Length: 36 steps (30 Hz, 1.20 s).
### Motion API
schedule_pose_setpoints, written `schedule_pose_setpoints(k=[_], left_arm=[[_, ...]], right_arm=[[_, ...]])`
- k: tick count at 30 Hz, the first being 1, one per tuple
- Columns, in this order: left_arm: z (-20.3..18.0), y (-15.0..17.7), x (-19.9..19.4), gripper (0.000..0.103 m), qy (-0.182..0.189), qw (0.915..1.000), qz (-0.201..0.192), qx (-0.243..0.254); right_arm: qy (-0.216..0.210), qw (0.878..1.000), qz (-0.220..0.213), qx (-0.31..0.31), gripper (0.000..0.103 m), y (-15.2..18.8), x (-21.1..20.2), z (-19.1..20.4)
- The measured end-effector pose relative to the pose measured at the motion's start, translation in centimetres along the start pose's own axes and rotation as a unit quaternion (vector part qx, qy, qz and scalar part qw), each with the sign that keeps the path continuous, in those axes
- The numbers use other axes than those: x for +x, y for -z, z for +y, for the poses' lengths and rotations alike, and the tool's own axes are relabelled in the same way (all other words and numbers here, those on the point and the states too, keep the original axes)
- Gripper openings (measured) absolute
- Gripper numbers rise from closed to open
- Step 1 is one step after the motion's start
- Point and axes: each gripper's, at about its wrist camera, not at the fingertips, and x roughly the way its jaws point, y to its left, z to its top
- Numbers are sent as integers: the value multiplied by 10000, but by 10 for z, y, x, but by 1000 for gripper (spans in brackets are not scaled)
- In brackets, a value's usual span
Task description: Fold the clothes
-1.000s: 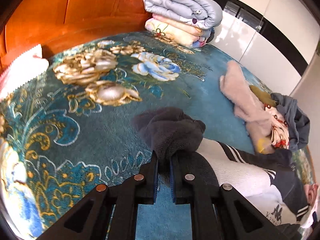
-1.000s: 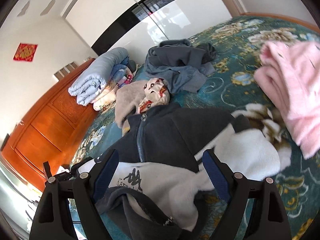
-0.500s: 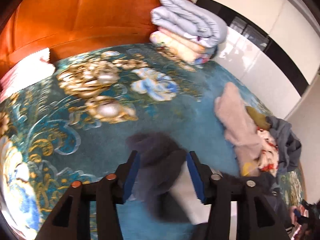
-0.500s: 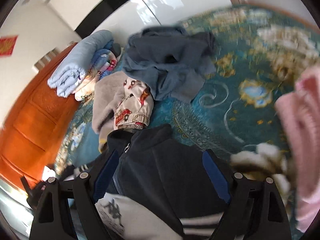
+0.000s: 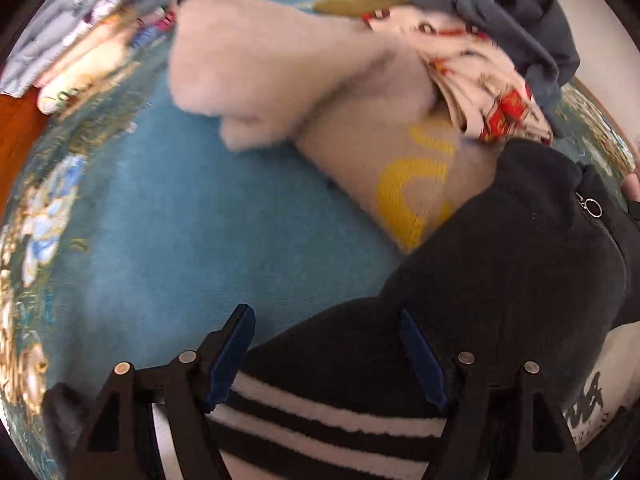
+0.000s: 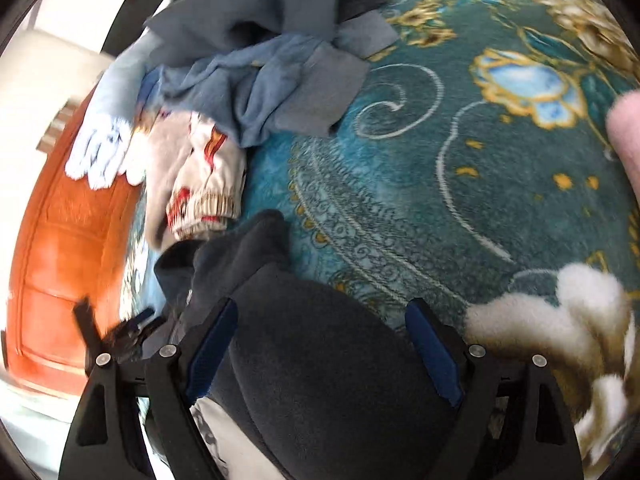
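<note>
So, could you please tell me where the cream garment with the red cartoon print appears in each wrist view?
Left wrist: the printed cream garment lies upper right, under the grey-blue clothes and over the beige fleece.
Right wrist: it sits left of centre, just beyond the black fleece jacket's collar.
Shared landmark: the crumpled grey-blue clothes, beyond the print in both views.

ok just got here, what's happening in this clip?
A person with a handheld gripper in each hand is folding laundry on a bed with a teal floral blanket. Both the left gripper and the right gripper hover with jaws open over a dark fleece jacket with white stripes, gripping nothing. Unfolded clothes sit beyond it: a beige sweater and a grey-blue garment. Folded bedding is stacked by the headboard.
</note>
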Motion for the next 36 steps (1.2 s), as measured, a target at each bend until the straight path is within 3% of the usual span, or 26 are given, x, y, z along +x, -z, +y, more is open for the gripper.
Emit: schedule_pose_setpoints(k=[4,6,7,9,12,14,16,19,22,25,29,33,36], left_arm=[[1,-2,1,79,120,9999,-11,-54],[-4,0,0,72,67,10000,-50,4],[-7,1,-2,66,51,9999,-93,15],[-18,4,-6,34,18,9998,-191,20],[-40,12,-12,13,-348,9986,-354,181],[-52,18,-18,10,-640,9962,-470,350],[-49,25,-36,9,-579,9960,-662,176],[-45,37,-81,9,-588,9908,-1218,-13],[-58,51,-125,9,-984,9771,-1842,402],[-57,68,-155,9,-1206,9686,-2101,550],[-50,109,-184,9,-1086,9640,-2410,294],[-38,146,-182,9,-815,9735,-2137,-3],[-37,152,-171,9,-812,9756,-2041,30]], right_arm=[[418,9979,63,-490,84,1,8,17],[581,9954,24,-762,75,3,12,26],[651,9940,1,-881,68,4,15,30],[763,9916,1,-1043,61,7,20,37],[718,9904,27,-1183,49,11,18,42],[613,9907,31,-1212,34,16,14,44],[669,9882,-62,-1374,20,23,7,52],[872,9799,-438,-1742,16,38,-14,75],[905,9678,-1078,-2087,14,52,-47,102],[1058,9465,-1671,-2552,14,69,-77,131],[867,9322,-1954,-2919,14,93,-96,155],[790,9378,-1514,-3022,14,122,-83,143],[731,9407,-1182,-3095,16,144,-73,135]])
